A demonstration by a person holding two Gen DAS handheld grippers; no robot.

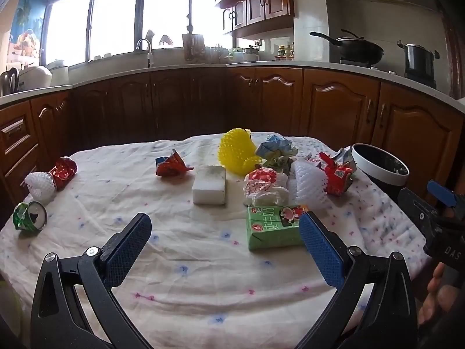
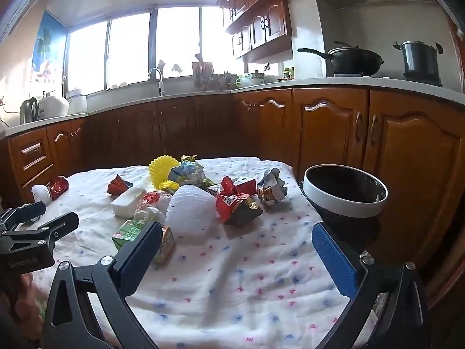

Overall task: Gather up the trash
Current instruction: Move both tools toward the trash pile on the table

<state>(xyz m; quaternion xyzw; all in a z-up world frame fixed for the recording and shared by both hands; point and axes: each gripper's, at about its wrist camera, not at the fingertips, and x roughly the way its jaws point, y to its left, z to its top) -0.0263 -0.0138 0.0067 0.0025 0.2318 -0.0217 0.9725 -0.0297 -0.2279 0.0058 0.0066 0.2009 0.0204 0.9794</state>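
Trash lies scattered on a table under a white dotted cloth (image 1: 186,261). My left gripper (image 1: 225,250) hovers open over the near cloth, holding nothing; a green drink carton (image 1: 273,226) lies just beyond its right finger. Behind the carton are a white block (image 1: 209,187), crumpled white paper (image 1: 263,186), a white foam net (image 1: 308,186) and a red wrapper (image 1: 337,177). My right gripper (image 2: 238,258) is also open and empty above the cloth. The black bin with a white rim (image 2: 345,192) stands off the table's right edge, beyond its right finger.
At the left edge lie a crushed green can (image 1: 29,215), a red can (image 1: 62,171) and a small foam net (image 1: 39,184). A yellow foam net (image 1: 237,154) and another red wrapper (image 1: 171,165) sit further back. Wooden kitchen cabinets (image 1: 334,110) surround the table.
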